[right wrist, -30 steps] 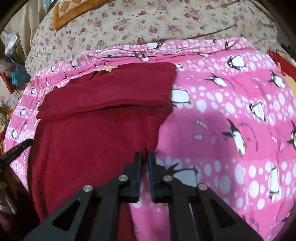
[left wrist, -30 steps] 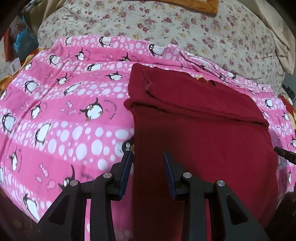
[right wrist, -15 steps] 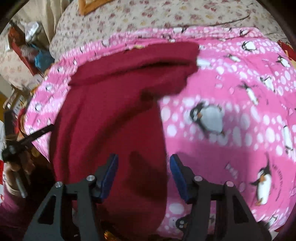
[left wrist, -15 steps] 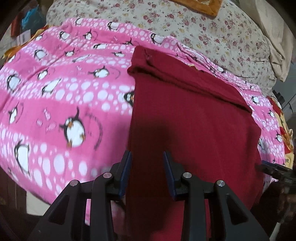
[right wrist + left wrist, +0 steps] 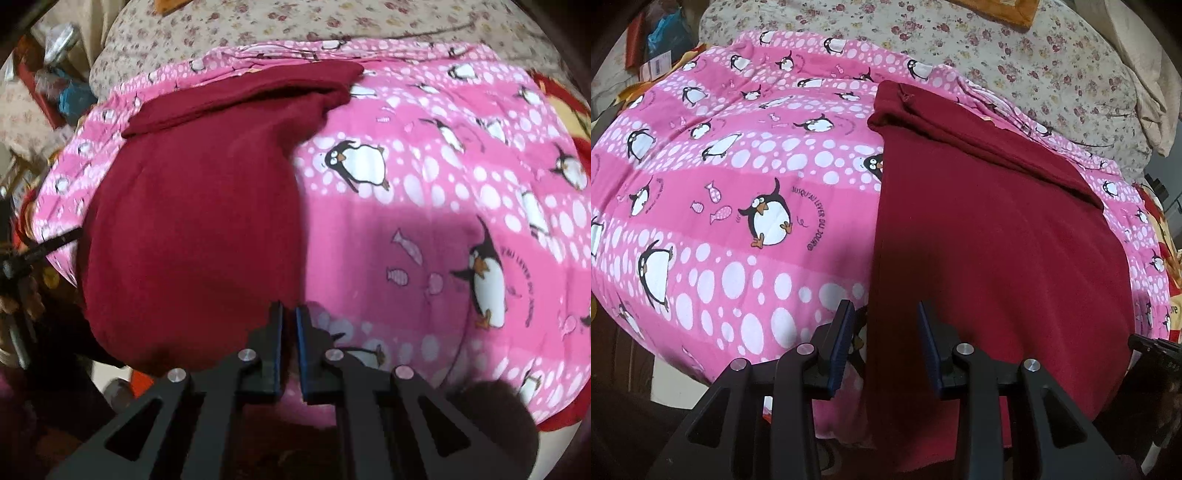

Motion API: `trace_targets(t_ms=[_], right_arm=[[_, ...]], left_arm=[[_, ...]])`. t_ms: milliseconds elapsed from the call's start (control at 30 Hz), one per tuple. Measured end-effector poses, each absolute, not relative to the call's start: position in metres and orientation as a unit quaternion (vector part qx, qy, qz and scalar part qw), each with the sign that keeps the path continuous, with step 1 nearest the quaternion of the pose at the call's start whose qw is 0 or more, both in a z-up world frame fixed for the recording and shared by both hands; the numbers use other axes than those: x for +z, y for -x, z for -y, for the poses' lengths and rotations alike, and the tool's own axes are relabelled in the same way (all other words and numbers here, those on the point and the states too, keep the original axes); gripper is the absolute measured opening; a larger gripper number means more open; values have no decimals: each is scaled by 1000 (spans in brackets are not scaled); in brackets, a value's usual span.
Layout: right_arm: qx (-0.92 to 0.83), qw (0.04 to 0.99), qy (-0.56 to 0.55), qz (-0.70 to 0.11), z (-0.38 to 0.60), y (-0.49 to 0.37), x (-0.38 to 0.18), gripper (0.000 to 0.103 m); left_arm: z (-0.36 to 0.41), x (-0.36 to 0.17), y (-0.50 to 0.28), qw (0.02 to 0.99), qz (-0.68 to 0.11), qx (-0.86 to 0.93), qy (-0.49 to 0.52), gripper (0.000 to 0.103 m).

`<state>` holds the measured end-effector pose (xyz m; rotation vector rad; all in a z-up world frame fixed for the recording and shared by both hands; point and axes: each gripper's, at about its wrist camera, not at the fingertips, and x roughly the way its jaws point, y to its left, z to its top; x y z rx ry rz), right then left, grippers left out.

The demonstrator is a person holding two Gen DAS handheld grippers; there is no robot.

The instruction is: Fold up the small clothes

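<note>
A dark red garment point(image 5: 990, 236) lies flat on a pink penguin blanket point(image 5: 746, 192), its far end folded over in a band; its near end hangs over the bed's front edge. My left gripper point(image 5: 884, 332) is open, its jaws astride the garment's near left edge. In the right wrist view the garment point(image 5: 199, 221) fills the left half. My right gripper point(image 5: 289, 332) is shut at the garment's near right corner; the jaws hide whether cloth is pinched between them.
A floral sheet point(image 5: 1015, 48) covers the bed beyond the blanket. Clutter point(image 5: 48, 88) sits on the floor at the far left. The bed's front edge drops off just under both grippers.
Both grippers have pulled back to the near hem. The right gripper opened half a second ago and has now shut at the near right corner. The left gripper stays open.
</note>
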<state>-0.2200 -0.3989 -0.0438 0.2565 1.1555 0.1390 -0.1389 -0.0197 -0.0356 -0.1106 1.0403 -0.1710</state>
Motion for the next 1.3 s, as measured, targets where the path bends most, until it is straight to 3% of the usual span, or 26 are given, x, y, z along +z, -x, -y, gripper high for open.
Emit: trace_targets(t_ms=[67,100,133,267,633,1033,1167,1200,1233,1267,1300], right_arm=[[64,824,-143,-544,403,220,-43,23],[64,823,-152,-544,405,221,-43,40],[67,820,-162,-545,408,223,-42,48],[81,814,-151,-555,404,228,-43,48],[118,786,-105,-598,375,234,-57,68],[150,760,-108,-623,361,225,-70,80],[146,765,-110,-618,359,224,-72,75],[139,768,-103,-617,359,225,-73,66],[133,771,-86,-617,357,227,-72,49],[134,773,-73,-616,355,229,-71,34],[142,771,-71,-616,354,228,-69,8]], left_arm=[[19,-35,140,864,-495,-81,53,14],[18,-35,140,864,-494,-81,54,14],[18,-35,141,864,-495,-80,55,14],[16,-36,142,862,-498,-79,56,14],[2,-50,156,829,-540,-101,100,14],[5,-80,185,795,-583,-126,108,16],[12,-81,184,800,-581,-119,91,17],[14,-80,185,801,-580,-121,84,15],[14,-80,186,801,-580,-125,82,10],[15,-79,186,799,-581,-130,83,0],[14,-78,187,797,-583,-133,86,0]])
